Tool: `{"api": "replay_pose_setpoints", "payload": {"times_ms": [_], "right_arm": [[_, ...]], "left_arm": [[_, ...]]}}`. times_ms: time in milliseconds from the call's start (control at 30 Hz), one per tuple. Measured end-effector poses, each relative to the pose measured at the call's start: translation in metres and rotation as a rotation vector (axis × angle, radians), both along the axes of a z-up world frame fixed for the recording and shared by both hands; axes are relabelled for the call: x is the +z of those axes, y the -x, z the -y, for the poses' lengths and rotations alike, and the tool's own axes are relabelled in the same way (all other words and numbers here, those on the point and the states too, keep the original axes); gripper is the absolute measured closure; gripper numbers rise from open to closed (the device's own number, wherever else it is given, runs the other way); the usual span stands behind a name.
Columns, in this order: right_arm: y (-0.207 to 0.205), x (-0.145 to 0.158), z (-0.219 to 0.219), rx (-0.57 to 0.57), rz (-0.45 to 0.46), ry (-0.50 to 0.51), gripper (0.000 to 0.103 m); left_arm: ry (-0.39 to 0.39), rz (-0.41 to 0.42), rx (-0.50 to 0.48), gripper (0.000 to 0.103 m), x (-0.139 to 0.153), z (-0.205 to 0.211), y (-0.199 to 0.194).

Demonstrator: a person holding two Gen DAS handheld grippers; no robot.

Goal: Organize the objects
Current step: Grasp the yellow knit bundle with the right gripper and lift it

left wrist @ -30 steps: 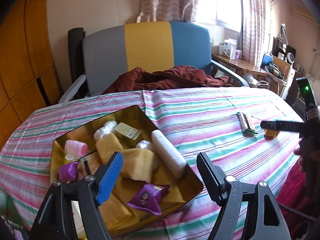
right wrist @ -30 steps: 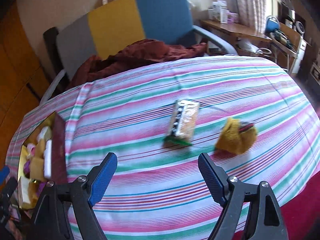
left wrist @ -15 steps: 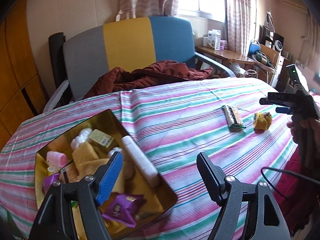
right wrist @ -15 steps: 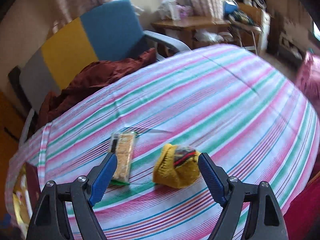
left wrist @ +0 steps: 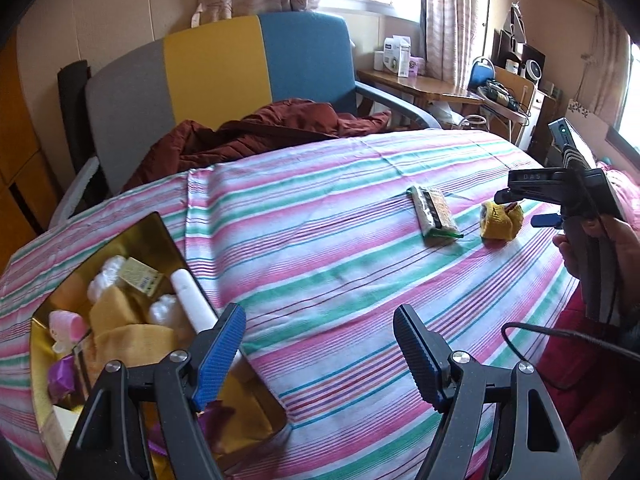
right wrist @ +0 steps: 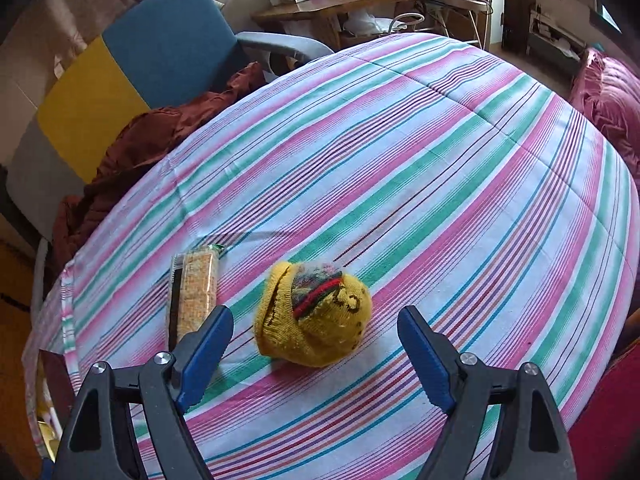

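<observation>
A round table draped in a pink, green and white striped cloth [left wrist: 320, 248] fills both views. At far left, on the table's near left edge, sits a gold tin [left wrist: 158, 226] already crowded with small things: yellow sponges, a white tube, a pink curler, a purple packet.

Just right of the tin, the left gripper [left wrist: 320, 350] hangs over bare cloth, its blue-padded jaws apart with nothing between them.

Further right, well apart from the tin, a wrapped snack bar [left wrist: 434, 216] lies flat on the cloth. Just beside it, on its right, sits a rolled yellow knitted sock [right wrist: 314, 314] with red and dark stripes.

At far right, the right gripper [right wrist: 316, 348], held in a person's hand [left wrist: 616, 248], is tilted down over the sock. Its jaws stand wide, one either side of the sock, and do not touch it.

The step in hand looks to be picking up the sock, one of the last two loose items. The next move likely calls for lowering until the pads flank the soft roll, closing on it firmly, then carrying it left across the table to the tin.
</observation>
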State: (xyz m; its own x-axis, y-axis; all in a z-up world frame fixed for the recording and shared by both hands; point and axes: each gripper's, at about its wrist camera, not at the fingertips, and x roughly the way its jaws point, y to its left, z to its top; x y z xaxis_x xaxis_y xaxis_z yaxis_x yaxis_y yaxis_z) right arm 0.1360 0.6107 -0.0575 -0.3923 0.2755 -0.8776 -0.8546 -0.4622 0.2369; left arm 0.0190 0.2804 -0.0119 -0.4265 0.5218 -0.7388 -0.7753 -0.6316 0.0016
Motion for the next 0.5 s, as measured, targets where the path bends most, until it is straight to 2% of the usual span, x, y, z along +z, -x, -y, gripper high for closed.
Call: {"api": "replay_pose_setpoints", "payload": {"times_ms": [133,233,300,433,500], "right_arm": [[0.006,-0.004,0.003,0.027,0.03,0.012,0.013],[0.024,-0.004,0.002,0.102,0.129,-0.041,0.012],[0.036,-0.007,-0.003,0.137,0.174,-0.073,0.006],[0.048,-0.036,-0.014,0.167,0.195,0.049,0.007],[0.047,-0.042,-0.017,0.159,0.229,0.064,0.01]], "left_arm": [[-0.002,0.031,-0.012,0.026,-0.004,-0.009,0.004],[0.001,0.043,-0.024,0.026,-0.006,-0.016,0.006],[0.002,0.054,-0.027,0.026,-0.008,-0.02,0.006],[0.012,0.08,-0.037,0.026,-0.014,-0.029,0.007],[0.022,0.087,-0.044,0.026,-0.018,-0.034,0.007]]}}
